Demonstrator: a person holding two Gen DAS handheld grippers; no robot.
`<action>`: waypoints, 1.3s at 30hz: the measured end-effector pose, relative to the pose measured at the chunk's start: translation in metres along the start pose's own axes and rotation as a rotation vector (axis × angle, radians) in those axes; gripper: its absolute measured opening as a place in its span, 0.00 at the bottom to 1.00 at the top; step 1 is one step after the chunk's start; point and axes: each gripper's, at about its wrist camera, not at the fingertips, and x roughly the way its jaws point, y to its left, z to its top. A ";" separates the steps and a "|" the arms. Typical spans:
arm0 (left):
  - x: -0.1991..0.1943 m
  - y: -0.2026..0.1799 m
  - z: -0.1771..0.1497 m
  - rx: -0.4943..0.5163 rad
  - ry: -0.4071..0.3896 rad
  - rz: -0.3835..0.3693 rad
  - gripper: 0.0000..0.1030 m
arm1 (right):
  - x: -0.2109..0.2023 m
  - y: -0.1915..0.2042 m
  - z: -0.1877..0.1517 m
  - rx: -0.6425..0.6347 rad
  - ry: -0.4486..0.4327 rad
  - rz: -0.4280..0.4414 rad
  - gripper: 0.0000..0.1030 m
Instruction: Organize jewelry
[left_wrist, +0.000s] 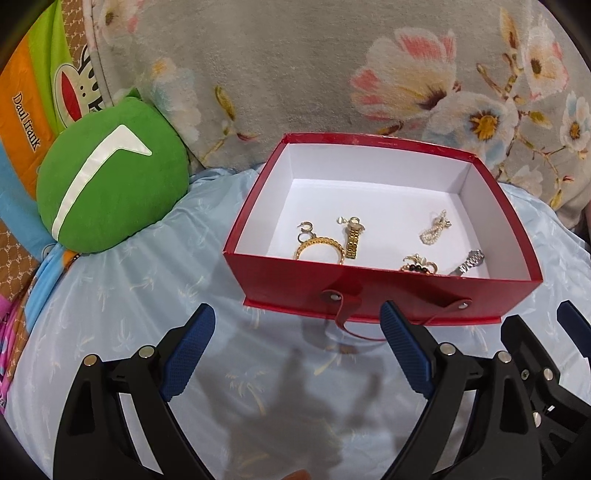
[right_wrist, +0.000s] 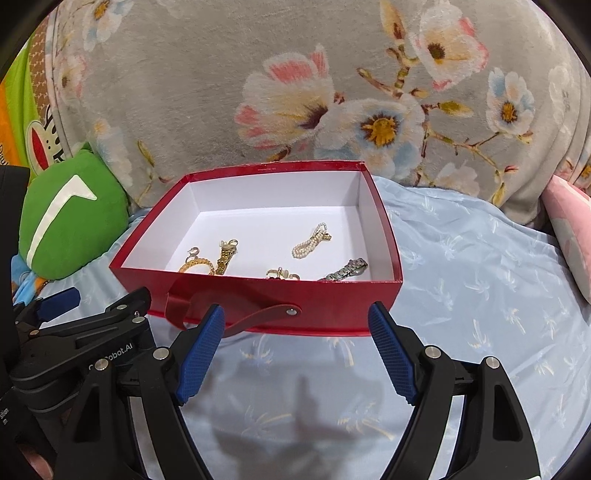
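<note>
A red box (left_wrist: 369, 291) with a white inside stands on the light blue sheet; it also shows in the right wrist view (right_wrist: 332, 299). Inside lie a gold bangle (left_wrist: 320, 248), a gold watch (left_wrist: 353, 236), a pearl bracelet (left_wrist: 436, 227), a gold and black piece (left_wrist: 419, 264) and a silver watch (left_wrist: 470, 260). The right wrist view shows the pearl bracelet (right_wrist: 312, 240) and silver watch (right_wrist: 347, 272) too. My left gripper (left_wrist: 297, 325) is open and empty, just before the box's front wall. My right gripper (right_wrist: 297, 325) is open and empty, at the same wall.
A green round cushion (left_wrist: 110, 184) lies left of the box. A grey floral blanket (left_wrist: 314, 74) rises behind it. A pink pillow (right_wrist: 570, 229) sits at the far right. The red strap handle (right_wrist: 255, 317) hangs on the box front.
</note>
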 end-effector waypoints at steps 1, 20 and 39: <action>0.003 0.000 0.001 0.000 0.001 -0.001 0.86 | 0.002 0.000 0.001 -0.002 0.000 0.002 0.76; 0.035 -0.003 0.001 0.050 -0.016 0.048 0.86 | 0.044 0.007 -0.004 -0.045 0.030 -0.019 0.76; 0.027 -0.004 -0.001 0.044 -0.038 0.054 0.86 | 0.037 0.003 -0.004 -0.032 0.016 -0.013 0.76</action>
